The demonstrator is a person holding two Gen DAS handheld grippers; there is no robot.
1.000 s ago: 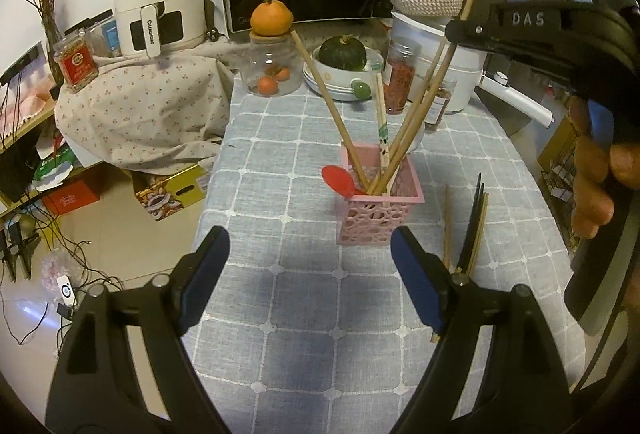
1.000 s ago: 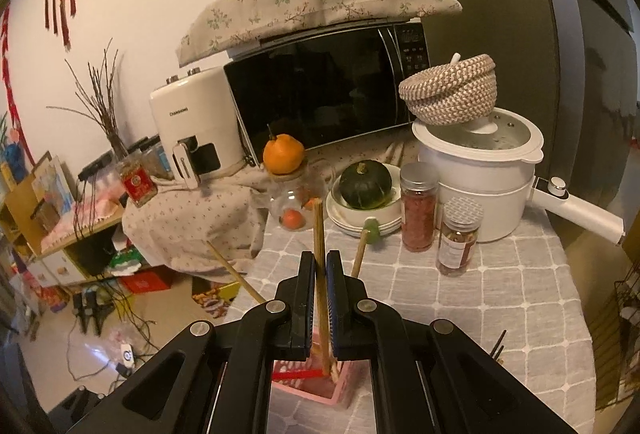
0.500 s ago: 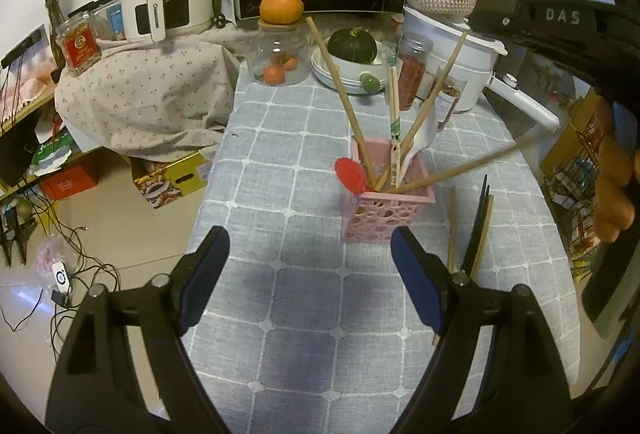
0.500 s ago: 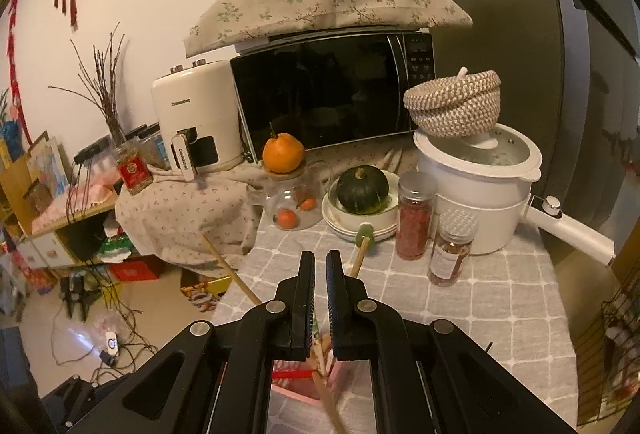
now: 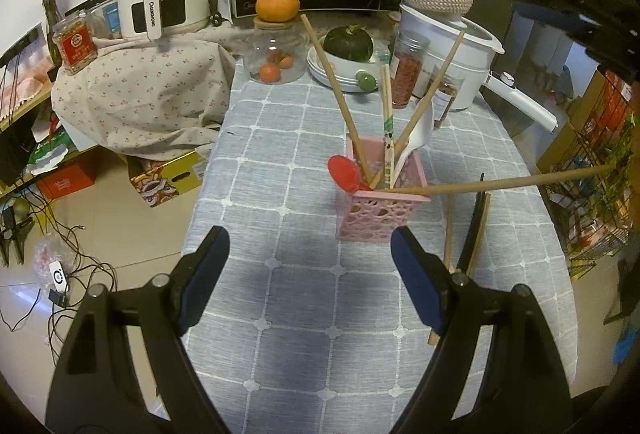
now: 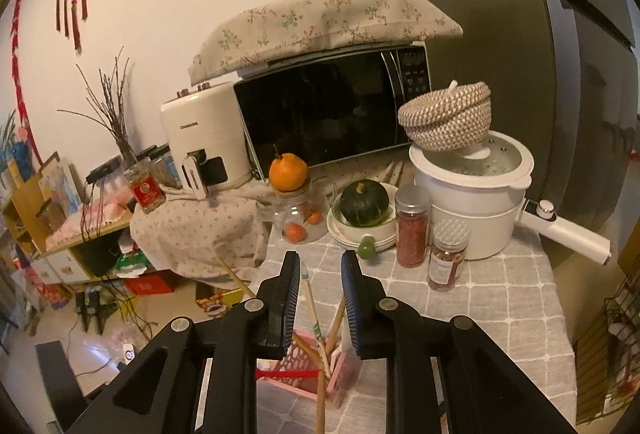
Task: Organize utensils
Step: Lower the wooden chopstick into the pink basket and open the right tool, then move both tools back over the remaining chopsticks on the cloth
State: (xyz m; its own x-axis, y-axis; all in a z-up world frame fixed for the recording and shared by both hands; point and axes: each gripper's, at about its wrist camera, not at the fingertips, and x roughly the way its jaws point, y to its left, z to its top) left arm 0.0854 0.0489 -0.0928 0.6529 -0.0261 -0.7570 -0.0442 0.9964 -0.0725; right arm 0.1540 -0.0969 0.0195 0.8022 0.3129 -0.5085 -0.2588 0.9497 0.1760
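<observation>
Crowding pink holder [image 5: 380,212]: slanting chopsticks [image 5: 496,184], jars behind; left gripper [image 5: 310,266] wide apart, right gripper [image 6: 320,276] opening, empty.

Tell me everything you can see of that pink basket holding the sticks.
The pink utensil holder is a small square basket, seemingly plastic, with walls pierced by oval cut-outs. It stands upright on the grey checked tablecloth, in front of the plates and spice jars. Inside it lean several wooden chopsticks, a white spoon and a red spoon hanging over its rim. One long chopstick lies almost flat across the rim, pointing right. More chopsticks lie on the cloth beside it. Neither gripper touches it.
</observation>
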